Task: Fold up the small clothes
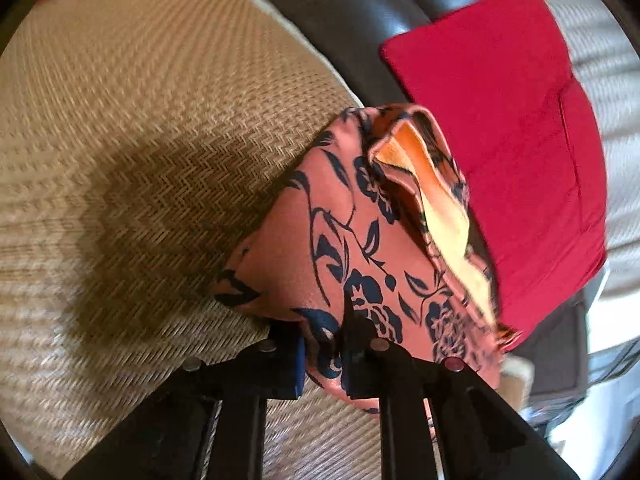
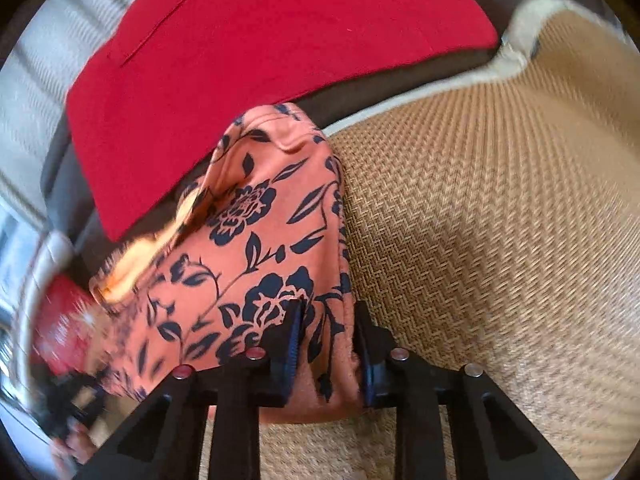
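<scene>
Carrying the floral garment (image 1: 360, 248): left hand-held gripper (image 1: 322, 356) and right hand-held gripper (image 2: 328, 360) both clamp its near edge. Advise level, taut travel toward the red folded cloth (image 2: 240, 40) ahead.

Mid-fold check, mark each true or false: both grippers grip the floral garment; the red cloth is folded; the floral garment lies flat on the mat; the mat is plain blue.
1. Both the left gripper and the right gripper clamp the floral garment. True.
2. The red cloth lies folded. True.
3. The floral garment lies flat on the woven mat. False: it is bunched and held up.
4. The woven mat is plain blue. False: tan herringbone weave.
</scene>
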Available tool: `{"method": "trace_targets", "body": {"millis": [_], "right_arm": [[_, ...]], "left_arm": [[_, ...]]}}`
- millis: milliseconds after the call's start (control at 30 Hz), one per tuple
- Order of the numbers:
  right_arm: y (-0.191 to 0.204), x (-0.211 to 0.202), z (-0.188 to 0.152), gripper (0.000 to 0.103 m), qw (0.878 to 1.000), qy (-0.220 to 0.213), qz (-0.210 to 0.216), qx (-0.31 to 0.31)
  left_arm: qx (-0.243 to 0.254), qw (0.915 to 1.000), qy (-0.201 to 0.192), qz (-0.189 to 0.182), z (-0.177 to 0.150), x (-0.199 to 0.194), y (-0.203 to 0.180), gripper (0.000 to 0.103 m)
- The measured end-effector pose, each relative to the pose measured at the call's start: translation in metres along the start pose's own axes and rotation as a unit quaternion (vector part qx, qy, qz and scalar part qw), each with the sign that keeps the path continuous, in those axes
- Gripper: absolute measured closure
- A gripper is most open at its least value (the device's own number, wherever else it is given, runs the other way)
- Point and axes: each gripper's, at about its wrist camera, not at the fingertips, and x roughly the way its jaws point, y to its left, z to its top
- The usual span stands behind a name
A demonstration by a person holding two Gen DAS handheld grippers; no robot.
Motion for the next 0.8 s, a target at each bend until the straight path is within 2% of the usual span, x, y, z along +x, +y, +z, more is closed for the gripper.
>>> {"method": "trace_targets", "body": {"millis": [67, 167, 400, 500, 700, 800], "right_arm": [[0.005, -0.004, -0.008, 0.078, 0.999, 0.003, -0.016, -0.030], [0.004, -0.014, -0.021, 0.079, 0.998, 0.010, -0.020, -0.055], [-0.011, -0.046, -0.067, 0.079, 0.997, 0.035, -0.017, -0.072], [-0.017, -0.056, -0.085, 0.079, 0.997, 0.048, -0.007, -0.065], [-0.023, -0.073, -0.093, 0.075, 0.997, 0.065, -0.001, -0.041], [-0.025, -0.094, -0.086, 0.075, 0.998, 0.047, -0.016, -0.036]], "left_arm": [[0.020, 0.9996, -0.001, 0.019, -0.008, -0.004, -0.005, 0.089], [0.037, 0.9989, 0.009, 0.026, -0.023, -0.014, -0.002, 0.089], [0.084, 0.9950, 0.022, 0.049, -0.065, -0.042, 0.021, 0.088], [0.087, 0.9948, 0.022, 0.047, -0.077, -0.053, 0.028, 0.088], [0.070, 0.9961, 0.036, 0.039, -0.072, -0.061, 0.026, 0.086], [0.081, 0.9958, 0.016, 0.041, -0.066, -0.086, 0.025, 0.085]]}}
